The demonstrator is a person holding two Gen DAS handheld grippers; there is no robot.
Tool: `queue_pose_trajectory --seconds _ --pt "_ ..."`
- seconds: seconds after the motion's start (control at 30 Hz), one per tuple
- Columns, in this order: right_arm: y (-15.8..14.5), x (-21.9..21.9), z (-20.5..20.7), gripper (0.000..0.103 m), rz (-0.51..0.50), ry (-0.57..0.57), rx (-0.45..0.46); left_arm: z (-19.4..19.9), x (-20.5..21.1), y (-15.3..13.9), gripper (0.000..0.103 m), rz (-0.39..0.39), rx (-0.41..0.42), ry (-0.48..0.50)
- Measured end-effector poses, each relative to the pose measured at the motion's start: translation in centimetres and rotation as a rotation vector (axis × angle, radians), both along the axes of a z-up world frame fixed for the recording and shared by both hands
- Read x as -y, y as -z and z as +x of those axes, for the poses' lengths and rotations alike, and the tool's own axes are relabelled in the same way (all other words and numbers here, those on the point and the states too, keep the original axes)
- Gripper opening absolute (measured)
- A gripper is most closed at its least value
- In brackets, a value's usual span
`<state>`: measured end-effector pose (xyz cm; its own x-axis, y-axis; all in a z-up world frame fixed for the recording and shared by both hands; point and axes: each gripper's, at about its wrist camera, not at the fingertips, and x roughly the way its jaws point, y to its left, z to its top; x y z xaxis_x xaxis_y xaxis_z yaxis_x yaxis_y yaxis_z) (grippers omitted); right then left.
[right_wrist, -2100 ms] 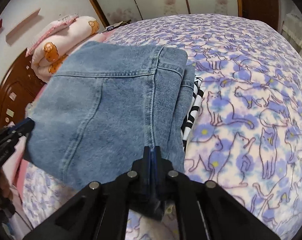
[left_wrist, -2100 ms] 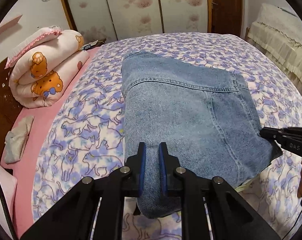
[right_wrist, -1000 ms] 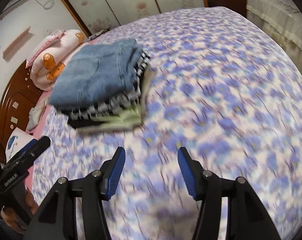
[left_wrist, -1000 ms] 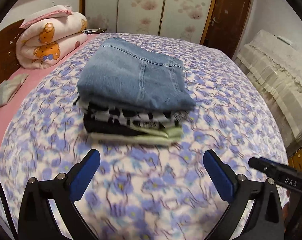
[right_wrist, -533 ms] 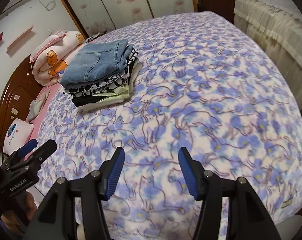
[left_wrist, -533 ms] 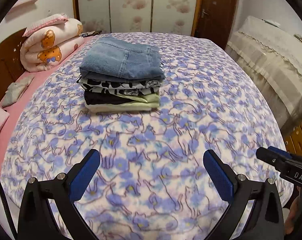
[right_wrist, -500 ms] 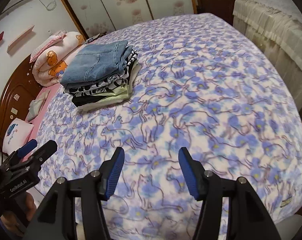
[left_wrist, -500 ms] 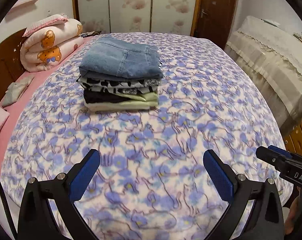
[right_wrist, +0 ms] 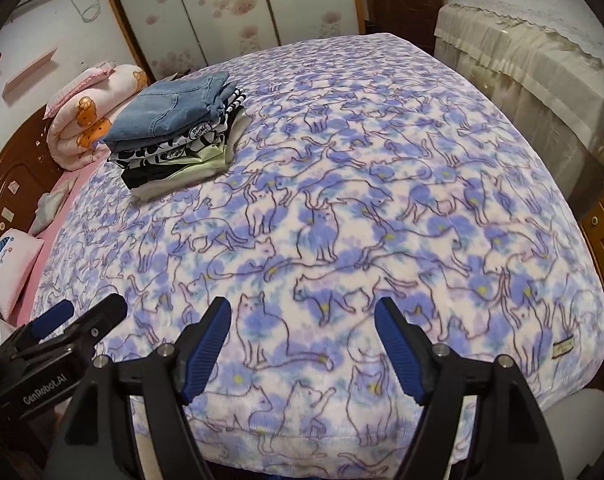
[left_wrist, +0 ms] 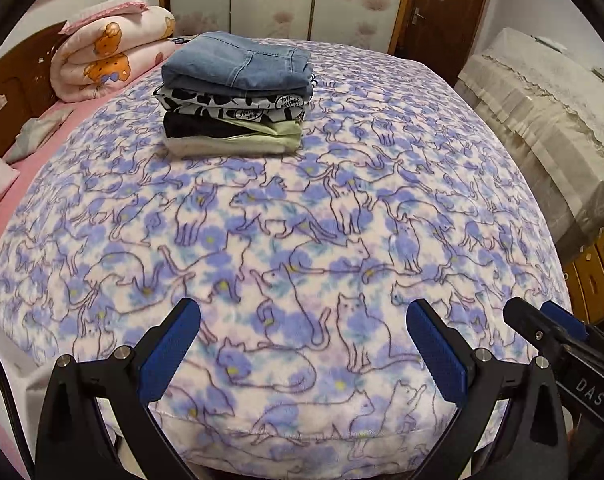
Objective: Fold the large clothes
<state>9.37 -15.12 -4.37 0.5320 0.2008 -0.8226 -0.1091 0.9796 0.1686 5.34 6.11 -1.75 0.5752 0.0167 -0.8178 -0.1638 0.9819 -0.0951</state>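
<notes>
Folded blue jeans (left_wrist: 238,62) (right_wrist: 170,110) top a neat stack of folded clothes (left_wrist: 232,120) (right_wrist: 178,160) on the far left part of the bed. My left gripper (left_wrist: 300,344) hangs wide open over the bed's near edge, far from the stack, nothing between its fingers. My right gripper (right_wrist: 302,336) is also over the near edge; its jaws are opening and hold nothing. Each gripper shows at the side of the other's view: the right gripper (left_wrist: 557,336) and the left gripper (right_wrist: 62,328).
A purple cat-print blanket (left_wrist: 321,208) (right_wrist: 381,184) covers the bed. A rolled pink bear quilt (left_wrist: 106,64) and a wooden headboard (right_wrist: 10,184) are at the left. A lace-covered piece of furniture (left_wrist: 541,112) stands at the right, a brown door (left_wrist: 445,12) behind.
Both grippers let go of the jeans on the stack, opened and drew back to the bed's near edge. The stack now looks small and far. The right jaws stand wider than half a second ago.
</notes>
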Motion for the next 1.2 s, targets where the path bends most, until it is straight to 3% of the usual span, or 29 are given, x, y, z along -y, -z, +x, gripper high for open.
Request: queue_pose_trajectory --seconds 0.37,0.9,1.2 --pt "0.0 -0.5 -1.2 0.075 -0.013 0.002 0.053 -0.7 1.1 0.0 0.102 0.018 0.015 -0.007" --pt "0.9 -0.3 -1.3 0.075 0.028 -0.006 0.045 -0.9 1.4 0.8 0.102 0.069 -0.006 -0.014" --pt "1.5 -0.3 -1.3 0.075 0.039 -0.019 0.059 -0.9 1.4 1.9 0.102 0.044 -0.025 -0.019"
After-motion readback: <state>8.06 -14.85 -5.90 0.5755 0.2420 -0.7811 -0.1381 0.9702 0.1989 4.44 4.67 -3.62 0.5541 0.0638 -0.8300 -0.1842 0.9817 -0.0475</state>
